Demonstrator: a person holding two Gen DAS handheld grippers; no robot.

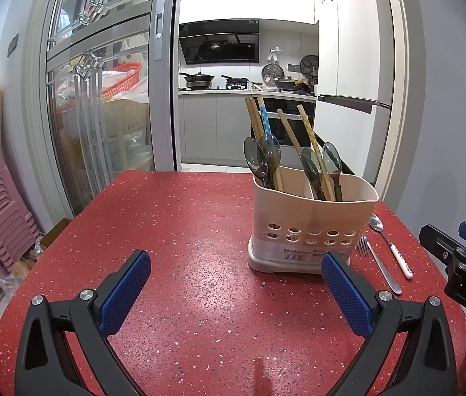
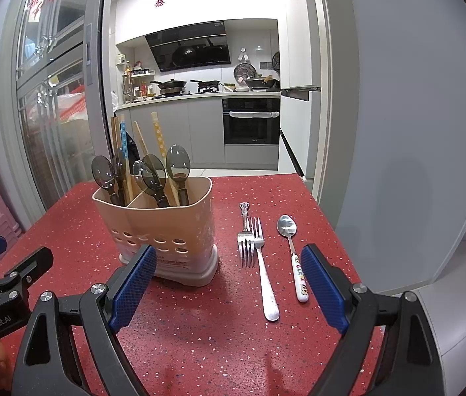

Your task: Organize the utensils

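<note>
Red speckled table (image 2: pixel 199 346) carries a beige caddy (image 2: pixel 166 227) already stocked, while right of it 2 forks (image 2: pixel 256 241) and 1 spoon (image 2: pixel 287 226) await both spread, empty grippers (image 1: pixel 236 283) (image 2: pixel 229 283).

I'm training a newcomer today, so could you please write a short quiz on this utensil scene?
1. True or false: the right gripper is open.
2. How many forks lie on the table?
3. Which lies nearest the holder? A) spoon B) small fork C) long fork

Key: 1 true; 2 two; 3 B.
</note>
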